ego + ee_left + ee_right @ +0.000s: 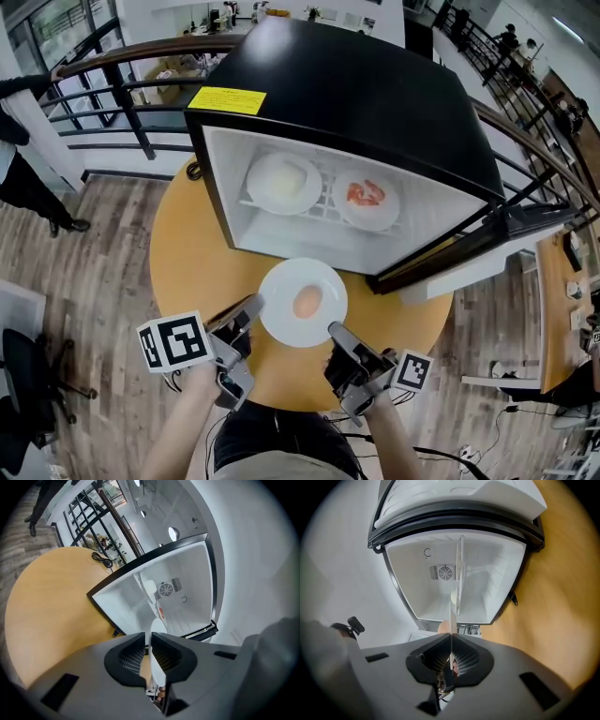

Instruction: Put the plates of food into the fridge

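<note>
A white plate (277, 317) with a round peach-coloured piece of food (307, 302) hangs above the round wooden table (192, 258), just in front of the open black fridge (356, 94). My left gripper (255, 306) is shut on the plate's left rim and my right gripper (335, 330) on its near right rim. In the left gripper view the jaws (148, 637) pinch the plate (158, 626) edge-on. The right gripper (451, 637) clamps the thin rim (451, 616) too. On the fridge's wire shelf stand a plate of pale food (283, 183) and a plate of red food (367, 200).
The fridge door (464, 246) stands swung out to the right. A black cable (194, 171) lies on the table by the fridge's left corner. A curved railing (112, 66) runs behind the table. A person (23, 178) stands at the left, and a chair (23, 370) at the lower left.
</note>
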The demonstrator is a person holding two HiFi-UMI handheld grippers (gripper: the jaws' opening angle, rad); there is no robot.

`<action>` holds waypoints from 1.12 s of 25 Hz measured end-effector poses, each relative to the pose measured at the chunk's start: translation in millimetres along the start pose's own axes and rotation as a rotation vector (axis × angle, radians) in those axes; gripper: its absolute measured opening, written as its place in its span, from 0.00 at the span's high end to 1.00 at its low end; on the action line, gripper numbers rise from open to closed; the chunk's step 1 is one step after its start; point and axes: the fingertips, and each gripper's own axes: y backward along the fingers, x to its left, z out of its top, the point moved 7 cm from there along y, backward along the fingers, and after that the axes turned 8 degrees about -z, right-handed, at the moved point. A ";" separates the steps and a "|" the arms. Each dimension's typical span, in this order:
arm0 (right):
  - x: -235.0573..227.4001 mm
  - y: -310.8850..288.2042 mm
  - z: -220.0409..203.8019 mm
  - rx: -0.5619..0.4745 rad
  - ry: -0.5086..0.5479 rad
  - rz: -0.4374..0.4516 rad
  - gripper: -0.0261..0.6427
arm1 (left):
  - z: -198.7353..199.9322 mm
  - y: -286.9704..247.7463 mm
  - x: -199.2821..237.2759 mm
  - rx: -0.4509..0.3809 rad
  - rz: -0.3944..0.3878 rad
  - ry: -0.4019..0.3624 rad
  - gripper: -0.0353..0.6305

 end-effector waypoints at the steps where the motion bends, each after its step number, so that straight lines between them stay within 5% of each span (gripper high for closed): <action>1: -3.1 -1.7 2.0 -0.010 -0.009 0.000 0.93 | 0.0 -1.0 1.3 -0.005 0.006 -0.007 0.91; 6: -29.7 -8.3 20.8 -0.125 -0.109 -0.011 0.93 | -8.2 -5.4 15.2 -0.005 0.068 -0.122 0.91; 19: -103.6 -79.5 77.8 -0.371 -0.141 -0.186 0.93 | -63.6 -30.9 35.1 -0.051 0.219 -0.816 0.91; 23: -114.3 -93.9 86.7 -0.423 -0.149 -0.238 0.93 | -72.1 -31.8 31.1 -0.090 0.163 -0.907 0.91; 28: -123.0 -107.7 96.6 -0.464 -0.168 -0.276 0.93 | -77.0 -35.3 34.1 -0.082 0.168 -0.911 0.91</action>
